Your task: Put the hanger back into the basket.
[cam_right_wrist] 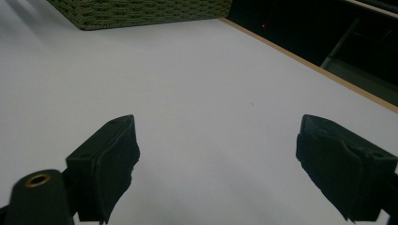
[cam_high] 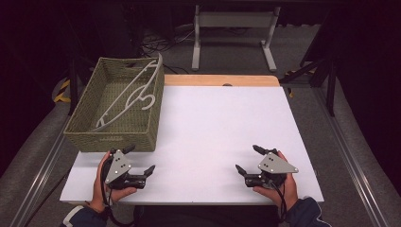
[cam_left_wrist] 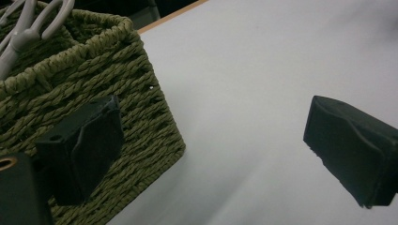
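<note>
Olive woven basket (cam_high: 85, 124), white hanger (cam_high: 130, 98)

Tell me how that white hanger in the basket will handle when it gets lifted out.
The white hanger looks like thin rigid plastic, so probably light and stiff. It leans tilted against the woven basket rim, so it may swing or slide. Its hook could snag the weave.

In the left gripper view we see the green basket (cam_left_wrist: 94, 70) cut off by the top and left edges, and one black jaw covers part of its near wall. The grey hanger (cam_left_wrist: 28, 28) inside it runs out past the top edge, so we cannot follow its shape there. In the right gripper view the basket (cam_right_wrist: 141, 11) shows as a strip of wall cropped at the top. From the high view, we cannot read the small mark on the basket's (cam_high: 113, 138) front wall.
</note>
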A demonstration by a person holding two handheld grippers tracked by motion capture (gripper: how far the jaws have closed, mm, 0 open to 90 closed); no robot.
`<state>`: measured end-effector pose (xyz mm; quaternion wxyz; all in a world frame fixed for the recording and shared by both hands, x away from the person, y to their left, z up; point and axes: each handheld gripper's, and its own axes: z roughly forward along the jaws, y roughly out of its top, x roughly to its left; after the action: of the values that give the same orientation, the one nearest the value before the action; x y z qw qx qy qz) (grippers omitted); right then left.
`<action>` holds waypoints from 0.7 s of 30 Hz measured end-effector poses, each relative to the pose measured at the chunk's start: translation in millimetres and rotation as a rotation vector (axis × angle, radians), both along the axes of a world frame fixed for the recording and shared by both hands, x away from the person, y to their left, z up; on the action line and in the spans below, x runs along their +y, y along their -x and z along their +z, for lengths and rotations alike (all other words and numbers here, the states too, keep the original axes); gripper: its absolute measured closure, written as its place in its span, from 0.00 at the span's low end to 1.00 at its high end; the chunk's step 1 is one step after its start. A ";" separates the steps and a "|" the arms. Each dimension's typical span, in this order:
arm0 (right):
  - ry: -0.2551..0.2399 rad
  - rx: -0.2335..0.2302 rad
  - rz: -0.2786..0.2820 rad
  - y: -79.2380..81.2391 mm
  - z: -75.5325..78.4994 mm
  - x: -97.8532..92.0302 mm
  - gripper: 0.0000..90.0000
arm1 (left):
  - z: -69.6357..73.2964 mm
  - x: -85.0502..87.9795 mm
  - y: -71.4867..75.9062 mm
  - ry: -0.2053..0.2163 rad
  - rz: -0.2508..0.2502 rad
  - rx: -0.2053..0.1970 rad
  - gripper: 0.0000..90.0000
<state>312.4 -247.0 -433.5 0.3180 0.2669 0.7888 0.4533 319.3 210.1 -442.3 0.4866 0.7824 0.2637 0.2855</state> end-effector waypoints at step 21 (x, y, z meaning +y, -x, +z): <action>0.032 -0.014 0.014 -0.6 -2.5 7.0 0.14 | -1.0 4.4 0.7 0.031 -0.013 0.007 0.05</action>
<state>313.0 -239.9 -436.0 0.3245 0.2529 0.7955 0.4449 318.7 214.6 -443.3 0.4998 0.7773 0.2647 0.2755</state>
